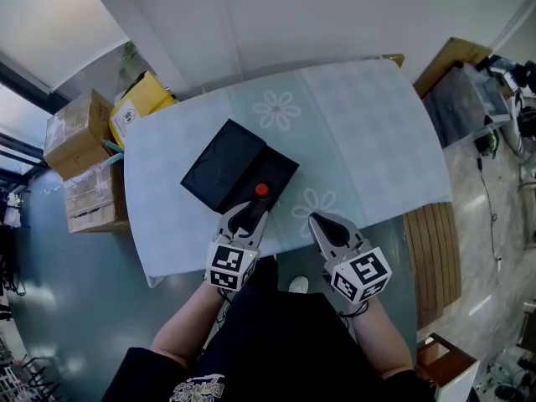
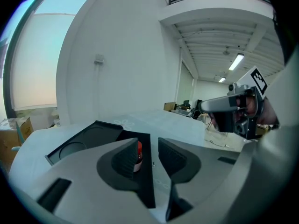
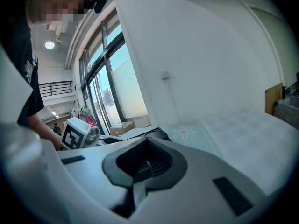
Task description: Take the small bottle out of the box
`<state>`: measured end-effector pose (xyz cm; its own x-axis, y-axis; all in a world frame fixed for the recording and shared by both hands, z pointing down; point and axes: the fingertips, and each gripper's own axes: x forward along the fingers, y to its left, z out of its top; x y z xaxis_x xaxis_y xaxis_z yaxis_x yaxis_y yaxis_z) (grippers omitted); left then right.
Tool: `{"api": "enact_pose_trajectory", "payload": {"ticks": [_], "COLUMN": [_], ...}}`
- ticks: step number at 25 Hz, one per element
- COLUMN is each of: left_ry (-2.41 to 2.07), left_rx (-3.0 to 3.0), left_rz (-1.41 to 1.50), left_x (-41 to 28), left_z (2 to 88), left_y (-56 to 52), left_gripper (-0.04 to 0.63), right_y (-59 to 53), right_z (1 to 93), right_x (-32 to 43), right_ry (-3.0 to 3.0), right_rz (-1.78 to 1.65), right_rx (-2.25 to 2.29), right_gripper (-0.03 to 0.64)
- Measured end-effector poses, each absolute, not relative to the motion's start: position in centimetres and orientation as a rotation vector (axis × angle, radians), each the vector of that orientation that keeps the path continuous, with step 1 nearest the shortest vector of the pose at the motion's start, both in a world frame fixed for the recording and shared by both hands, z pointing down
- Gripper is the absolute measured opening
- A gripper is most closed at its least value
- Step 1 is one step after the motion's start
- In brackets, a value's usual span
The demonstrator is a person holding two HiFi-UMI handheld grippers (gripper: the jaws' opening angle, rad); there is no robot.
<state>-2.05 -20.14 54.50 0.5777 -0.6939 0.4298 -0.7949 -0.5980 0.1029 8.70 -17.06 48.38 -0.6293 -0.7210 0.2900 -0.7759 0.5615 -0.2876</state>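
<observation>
An open black box (image 1: 224,166) lies on the pale table (image 1: 368,124), its lid folded back to the left. The small bottle (image 1: 261,191), clear with a red cap, stands upright at the box's near edge. My left gripper (image 1: 254,211) sits just short of the bottle, open. In the left gripper view the bottle (image 2: 138,156) shows beyond the tips, half hidden by the left finger (image 2: 122,158), and no pad presses on it; the left gripper (image 2: 148,153) has a clear gap. My right gripper (image 1: 318,223) rests over the table's near edge, shut and empty; the right gripper (image 3: 148,164) shows nothing held.
Cardboard boxes (image 1: 79,132) and a yellow carton (image 1: 142,99) stand off the table's left end. A slatted wooden bench (image 1: 431,249) lies to the right, a wooden board (image 1: 452,61) at the far right. The person's legs are close to the near edge.
</observation>
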Motion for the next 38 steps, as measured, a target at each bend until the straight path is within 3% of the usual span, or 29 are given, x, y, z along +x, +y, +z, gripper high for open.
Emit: {"api": "enact_pose_trajectory", "payload": {"ticks": [16,38], "left_ry": [-1.147,-1.146], "left_rx": [2.579,2.595], "left_rz": [0.65,0.695], "left_x": [-1.3,-0.4], "left_z": [58.5,61.0], "left_y": [-24.8,-26.1], "left_gripper": [0.192,0.17], "right_y": [-19.9,-20.8], "right_z": [51.0,53.2], "right_x": [8.9,10.1], "right_ry": [-2.571,-2.51], "right_rz": [0.702,0.776], "right_rx": [1.351,1.388], "right_gripper": [0.023,0.023]}}
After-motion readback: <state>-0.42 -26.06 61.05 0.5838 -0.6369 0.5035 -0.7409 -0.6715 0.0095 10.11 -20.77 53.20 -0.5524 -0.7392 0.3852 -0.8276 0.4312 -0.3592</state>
